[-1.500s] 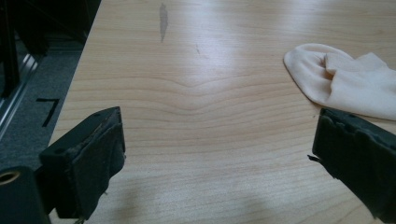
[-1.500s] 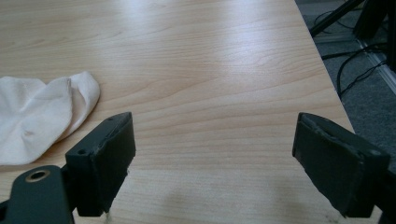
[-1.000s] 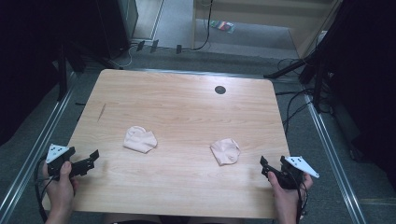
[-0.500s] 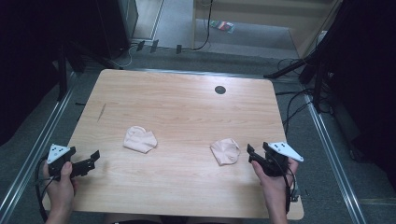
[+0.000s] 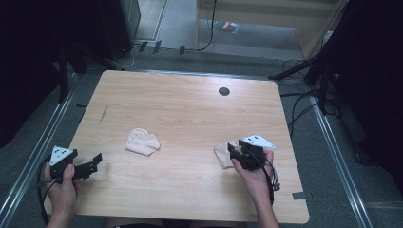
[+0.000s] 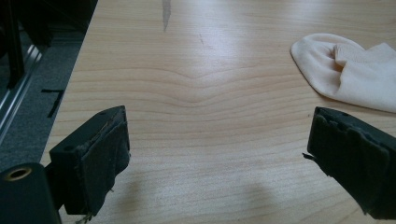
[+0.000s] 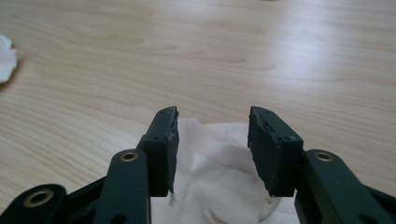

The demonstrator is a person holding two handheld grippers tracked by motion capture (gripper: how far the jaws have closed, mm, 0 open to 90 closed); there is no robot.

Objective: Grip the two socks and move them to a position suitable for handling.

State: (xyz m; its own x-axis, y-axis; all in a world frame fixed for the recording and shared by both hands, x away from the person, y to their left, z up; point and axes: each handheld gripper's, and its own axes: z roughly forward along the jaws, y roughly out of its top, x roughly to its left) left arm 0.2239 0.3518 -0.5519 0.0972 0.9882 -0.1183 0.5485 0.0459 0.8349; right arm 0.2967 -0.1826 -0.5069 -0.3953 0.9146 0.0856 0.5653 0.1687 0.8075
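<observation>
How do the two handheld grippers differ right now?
The right gripper sits over the right sock, its jaws partly closed around the fabric; the left gripper has jaws spread wide over bare table, short of the left sock. Both are black, each held in one hand.

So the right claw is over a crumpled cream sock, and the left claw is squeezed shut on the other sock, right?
Not quite. The left claw is wide open over bare wood, and the folded cream sock lies apart from it, as the left gripper view shows. The right claw is indeed over the crumpled cream sock on the light wooden table.
</observation>
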